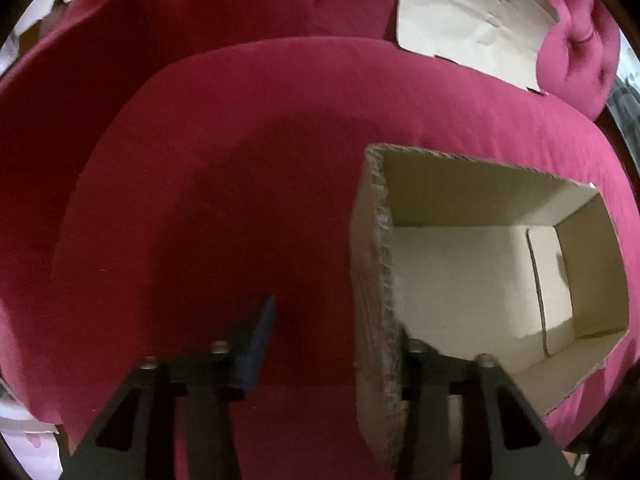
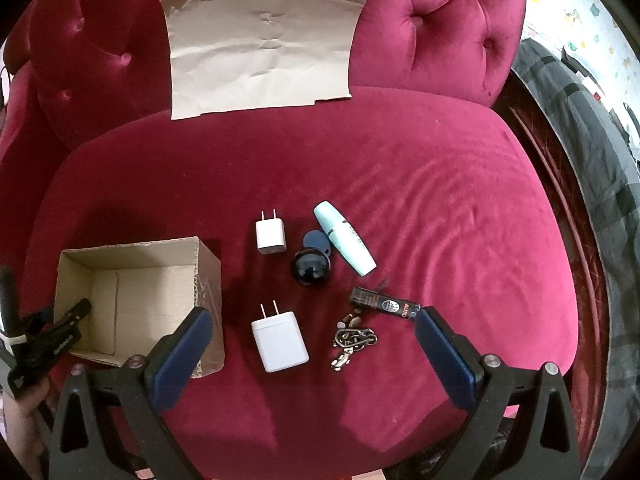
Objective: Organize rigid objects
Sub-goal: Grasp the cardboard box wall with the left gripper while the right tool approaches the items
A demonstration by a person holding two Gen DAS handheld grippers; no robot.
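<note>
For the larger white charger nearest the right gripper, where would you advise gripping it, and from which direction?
Grip the larger white charger across its two flat long sides, coming straight down from above with the right gripper. It lies flat, prongs pointing away, and the keychain lies close on its right.

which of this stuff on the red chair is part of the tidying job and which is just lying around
Part of the job: cardboard box, large white charger, small white charger, black ball, pale blue tube, dark lighter, keychain.

Lying about: brown paper sheet, grey blanket.
</note>
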